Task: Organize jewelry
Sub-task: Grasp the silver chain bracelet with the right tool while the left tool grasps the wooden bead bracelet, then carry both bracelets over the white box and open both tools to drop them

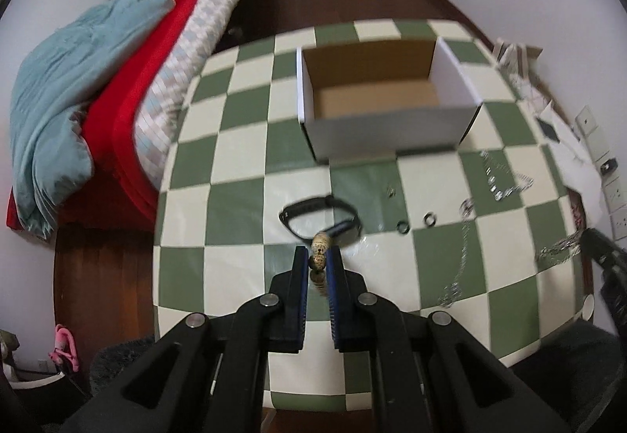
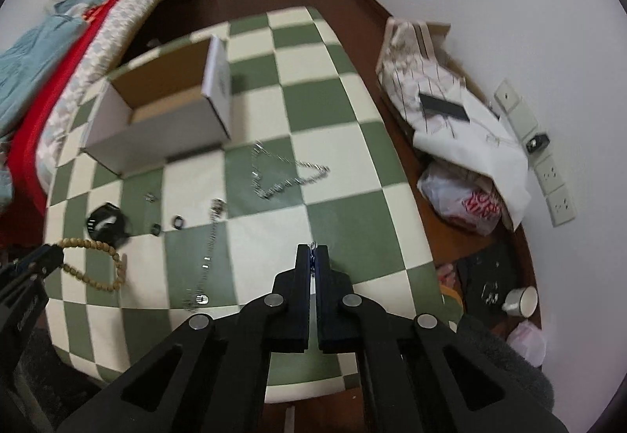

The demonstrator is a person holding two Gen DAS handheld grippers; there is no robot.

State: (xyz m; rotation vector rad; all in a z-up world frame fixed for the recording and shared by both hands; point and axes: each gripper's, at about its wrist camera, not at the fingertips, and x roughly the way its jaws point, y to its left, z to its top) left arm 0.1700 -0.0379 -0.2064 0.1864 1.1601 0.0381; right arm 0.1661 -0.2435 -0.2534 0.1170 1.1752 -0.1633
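My left gripper (image 1: 318,256) is shut on a wooden bead bracelet (image 1: 319,250), lifted over the checkered table; the bracelet hangs in a loop in the right wrist view (image 2: 98,264). My right gripper (image 2: 312,250) is shut on a thin silver chain (image 2: 312,245), which also shows in the left wrist view (image 1: 560,247). An open cardboard box (image 1: 376,100) stands at the far side. On the table lie a black watch band (image 1: 319,215), two small rings (image 1: 416,223), a long silver chain (image 2: 209,237) and a triangular silver chain (image 2: 286,172).
The green and cream checkered table (image 1: 243,221) has a bed (image 1: 117,80) to its left. Bags and clothes (image 2: 450,127) and a cup (image 2: 521,301) lie on the floor at the right, by the wall sockets (image 2: 556,190).
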